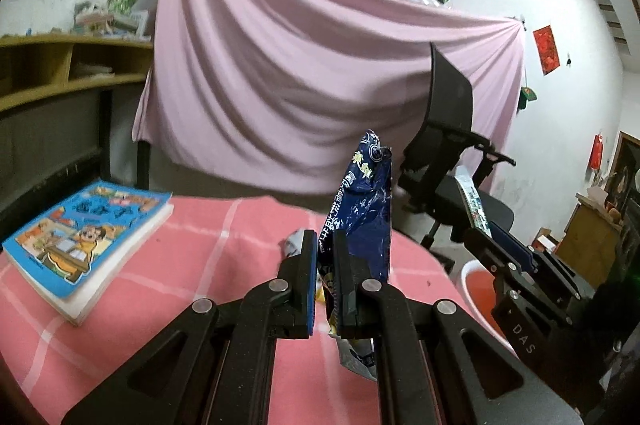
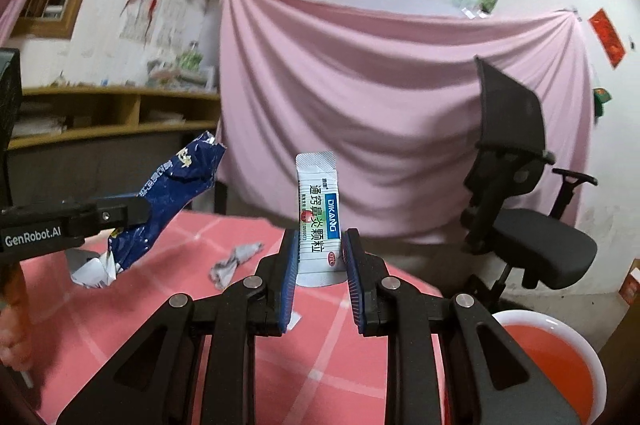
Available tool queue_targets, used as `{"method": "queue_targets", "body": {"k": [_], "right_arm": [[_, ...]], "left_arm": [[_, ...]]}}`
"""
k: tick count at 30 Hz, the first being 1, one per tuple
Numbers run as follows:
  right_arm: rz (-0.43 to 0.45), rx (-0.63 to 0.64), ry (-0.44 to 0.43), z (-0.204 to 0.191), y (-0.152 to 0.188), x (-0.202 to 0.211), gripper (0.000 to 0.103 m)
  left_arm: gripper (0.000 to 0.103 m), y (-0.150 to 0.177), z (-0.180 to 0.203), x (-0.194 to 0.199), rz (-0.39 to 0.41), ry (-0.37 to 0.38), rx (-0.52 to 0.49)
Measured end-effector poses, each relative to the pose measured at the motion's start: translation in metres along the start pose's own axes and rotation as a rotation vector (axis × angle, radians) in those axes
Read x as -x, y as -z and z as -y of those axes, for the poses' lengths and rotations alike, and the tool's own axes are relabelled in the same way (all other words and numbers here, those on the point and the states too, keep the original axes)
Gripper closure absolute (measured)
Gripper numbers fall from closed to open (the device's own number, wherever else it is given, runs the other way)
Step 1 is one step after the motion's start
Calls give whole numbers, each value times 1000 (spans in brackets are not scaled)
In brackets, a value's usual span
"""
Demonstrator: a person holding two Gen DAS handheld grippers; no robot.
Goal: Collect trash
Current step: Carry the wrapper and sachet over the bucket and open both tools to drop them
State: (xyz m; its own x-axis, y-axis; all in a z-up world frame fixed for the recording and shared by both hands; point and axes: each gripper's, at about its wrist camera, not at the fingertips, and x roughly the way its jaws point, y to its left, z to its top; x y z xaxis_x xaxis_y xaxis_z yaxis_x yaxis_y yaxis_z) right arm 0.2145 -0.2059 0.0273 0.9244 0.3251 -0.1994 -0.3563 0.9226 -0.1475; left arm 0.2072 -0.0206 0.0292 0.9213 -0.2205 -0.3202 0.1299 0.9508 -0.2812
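My left gripper [image 1: 325,245] pinches the dark blue wrapper [image 1: 366,209], centre frame; my right gripper [image 2: 319,245] clamps the white sachet [image 2: 319,221] upright, both lifted clear for dropping. The pink bin [image 2: 560,353] sits lower right. A crumpled scrap [image 2: 234,261] remains on the worktop [image 2: 160,277]; the book [image 1: 86,245] lies lower left, unobstructive.

The bench [image 2: 128,305] wears a pink cloth crossed by thin white lines. The snack wrapper [image 1: 366,209] is dark blue with white and yellow print. The sachet [image 2: 319,225] is white with a blue band, black characters and red spots. A crumpled scrap [image 2: 234,261] is grey. The bin [image 2: 560,357] is white-rimmed, red inside. The book [image 1: 80,237] cover is bright blue with cartoon figures.
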Motion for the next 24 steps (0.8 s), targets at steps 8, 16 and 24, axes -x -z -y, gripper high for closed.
{"method": "queue_targets", "body": {"k": [8, 16, 24], "right_arm": [[61, -115, 49, 31, -4, 21, 82], [94, -171, 121, 67, -3, 43, 82], [75, -232, 194, 108, 5, 58, 82]], "left_arm": [[98, -6, 31, -2, 29, 28, -32], [98, -8, 67, -15, 31, 89, -49], [98, -6, 114, -37, 9, 142, -89]]}}
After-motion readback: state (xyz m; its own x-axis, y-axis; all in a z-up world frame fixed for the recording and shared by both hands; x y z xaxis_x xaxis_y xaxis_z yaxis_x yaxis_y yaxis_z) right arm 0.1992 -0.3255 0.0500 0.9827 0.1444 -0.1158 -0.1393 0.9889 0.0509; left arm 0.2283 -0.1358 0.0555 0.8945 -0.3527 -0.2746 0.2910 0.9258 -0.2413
